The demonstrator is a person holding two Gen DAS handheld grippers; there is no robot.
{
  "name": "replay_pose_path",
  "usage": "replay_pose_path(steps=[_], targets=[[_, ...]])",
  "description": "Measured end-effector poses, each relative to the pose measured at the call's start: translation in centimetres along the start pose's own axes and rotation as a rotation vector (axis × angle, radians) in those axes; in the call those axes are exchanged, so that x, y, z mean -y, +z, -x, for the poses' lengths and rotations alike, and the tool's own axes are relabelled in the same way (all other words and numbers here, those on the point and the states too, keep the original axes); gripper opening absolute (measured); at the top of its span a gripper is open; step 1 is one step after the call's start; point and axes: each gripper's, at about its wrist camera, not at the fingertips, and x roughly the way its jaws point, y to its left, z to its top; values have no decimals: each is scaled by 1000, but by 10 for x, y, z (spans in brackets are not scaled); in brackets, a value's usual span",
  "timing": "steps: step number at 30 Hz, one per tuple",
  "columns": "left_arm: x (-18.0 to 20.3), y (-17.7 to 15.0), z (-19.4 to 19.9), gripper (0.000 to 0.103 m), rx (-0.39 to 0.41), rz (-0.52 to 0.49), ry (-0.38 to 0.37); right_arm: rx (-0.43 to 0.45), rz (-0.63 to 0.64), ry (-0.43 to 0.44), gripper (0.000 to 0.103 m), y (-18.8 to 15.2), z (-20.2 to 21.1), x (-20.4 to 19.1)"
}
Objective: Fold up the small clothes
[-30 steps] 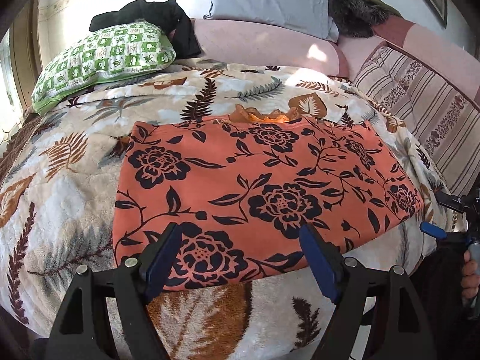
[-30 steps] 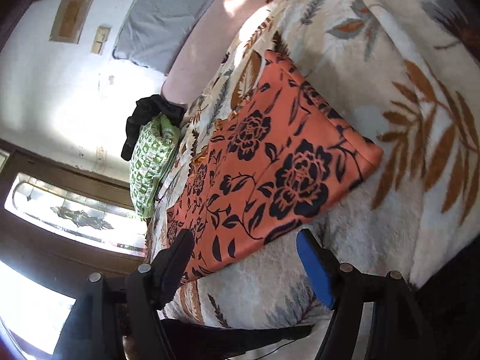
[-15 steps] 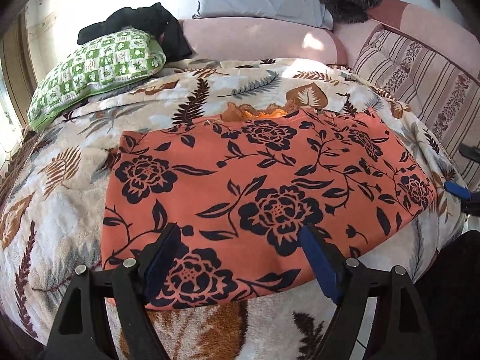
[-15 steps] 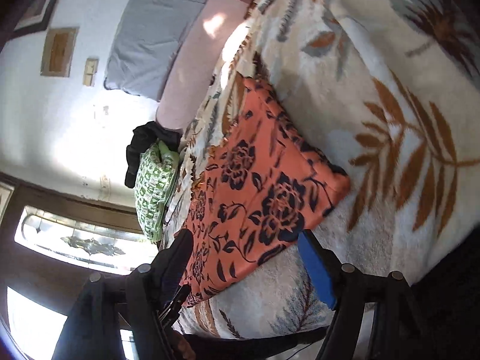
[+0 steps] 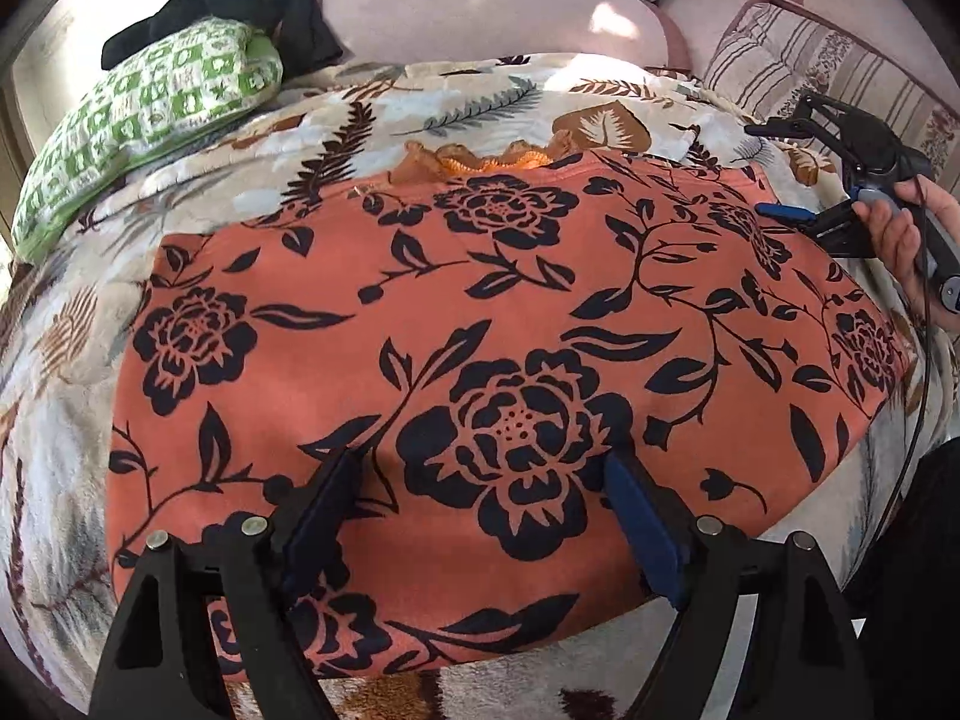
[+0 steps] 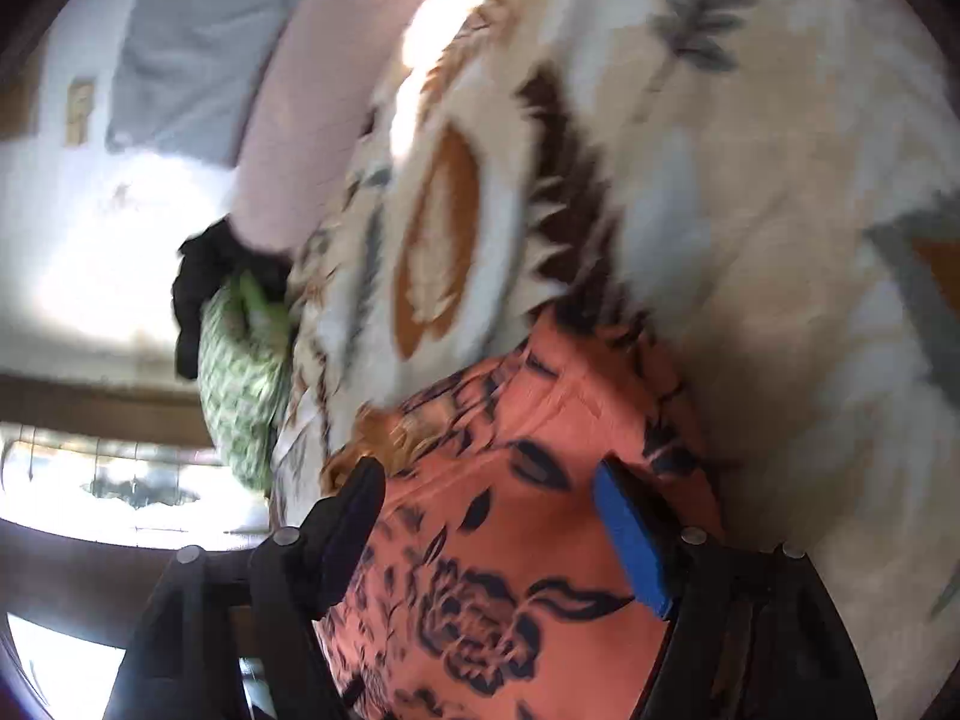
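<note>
From the left wrist, we are holding the left tool (image 5: 480, 516) wide and empty over the near hem of the flat orange cloth with black flowers (image 5: 480, 324), lying on the leaf-print fleece bed blanket (image 5: 420, 96). From the right wrist, the right tool (image 6: 486, 516) is narrowing, empty, over its far corner; we are aiming to pinch both layers.

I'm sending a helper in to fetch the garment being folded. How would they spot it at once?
Look at the bed under the leaf-print blanket. In the middle lies the orange cloth, spread flat between the two grippers. Its large black flowers and vines mark it out from the green checked pillow and the black clothing at the head.
</note>
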Motion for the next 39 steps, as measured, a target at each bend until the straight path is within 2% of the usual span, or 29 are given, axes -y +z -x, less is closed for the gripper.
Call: replay_pose_path(steps=[2, 7, 9, 10, 12, 14, 17, 20, 23, 24, 26, 27, 28, 29, 31, 33, 35, 36, 37, 38, 39], targets=[[-4, 1, 7, 84, 18, 30, -27, 44, 35, 34, 74, -19, 24, -6], [-19, -3, 21, 84, 56, 121, -60, 26, 123, 70, 75, -109, 79, -13], [-25, -6, 26, 84, 69, 157, -67, 31, 107, 118, 79, -152, 94, -7], [-27, -8, 29, 84, 73, 171, -73, 20, 104, 120, 83, -173, 97, -2], [-30, -12, 36, 84, 79, 188, -79, 25, 87, 114, 83, -207, 103, 13], [-31, -13, 43, 84, 92, 190, -82, 39, 35, 104, 83, -227, 102, 31], [-34, -17, 57, 84, 120, 199, -84, 56, -40, 105, 83, -226, 99, 49], [-36, -24, 69, 84, 149, 211, -90, 148, -81, 93, 83, -213, 105, 53], [-36, -29, 67, 84, 116, 213, -83, 183, -175, 44, 82, -199, 99, 67], [-37, -30, 69, 84, 122, 218, -86, 179, -201, 78, 81, -195, 96, 69], [-37, -30, 71, 84, 135, 222, -68, 217, -178, 75, 75, -188, 100, 67], [-37, -28, 71, 84, 132, 221, -70, 226, -146, 73, 64, -182, 100, 64], [-37, -27, 71, 84, 131, 218, -72, 227, -115, 54, 33, -178, 100, 62], [-35, -26, 71, 84, 132, 209, -66, 217, -104, 20, 19, -174, 97, 60], [-31, -22, 71, 84, 140, 182, -56, 212, -69, -23, 11, -174, 98, 56], [-28, -17, 71, 85, 154, 168, -46, 256, 16, -73, 10, -181, 108, 40], [-22, -9, 63, 84, 134, 158, -53, 277, 62, -139, 10, -183, 112, 37], [-18, -4, 57, 84, 118, 149, -58, 260, 44, -194, 14, -179, 109, 45], [-14, 1, 53, 84, 110, 137, -61, 215, 0, -210, 20, -176, 103, 57], [-9, 6, 51, 84, 114, 120, -63, 207, -46, -162, 21, -177, 106, 66], [-4, 11, 50, 84, 125, 105, -62, 217, -56, -148, 29, -177, 112, 66]])
